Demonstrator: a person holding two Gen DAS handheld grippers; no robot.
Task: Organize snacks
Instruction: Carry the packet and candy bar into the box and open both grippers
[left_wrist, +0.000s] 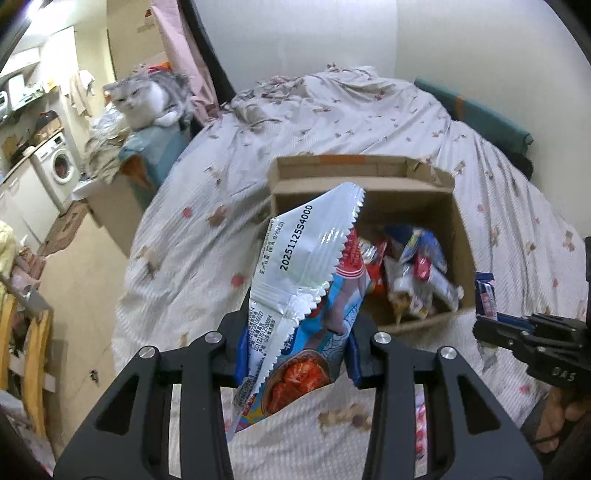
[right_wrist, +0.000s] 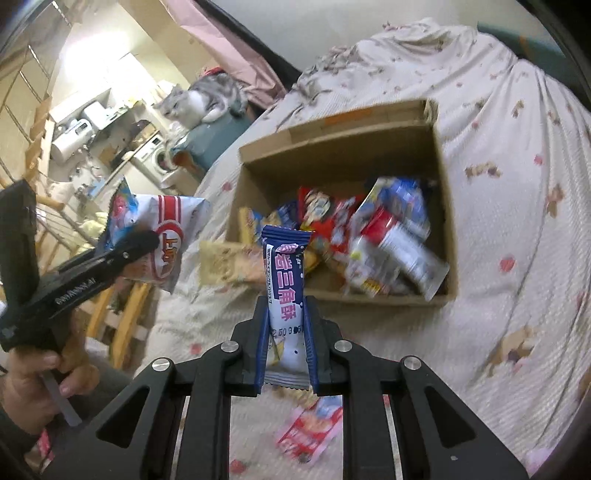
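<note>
Left claw (left_wrist: 295, 354): clamped on a bag (left_wrist: 295, 295), which is held upright just before the box.
Right claw (right_wrist: 284, 354): clamped on a bar (right_wrist: 284, 291), held upright near the box's front wall.
Bed (right_wrist: 498, 295): covered by a patterned quilt; a packet (right_wrist: 310, 432) is seen lying on it below the right claw.
Box (right_wrist: 448, 206): set open on the bed, snacks (right_wrist: 369, 236) piled inside.
Room: a cat (left_wrist: 147, 98) is seen beyond the bed, a washer (left_wrist: 55, 166) farther off.
</note>
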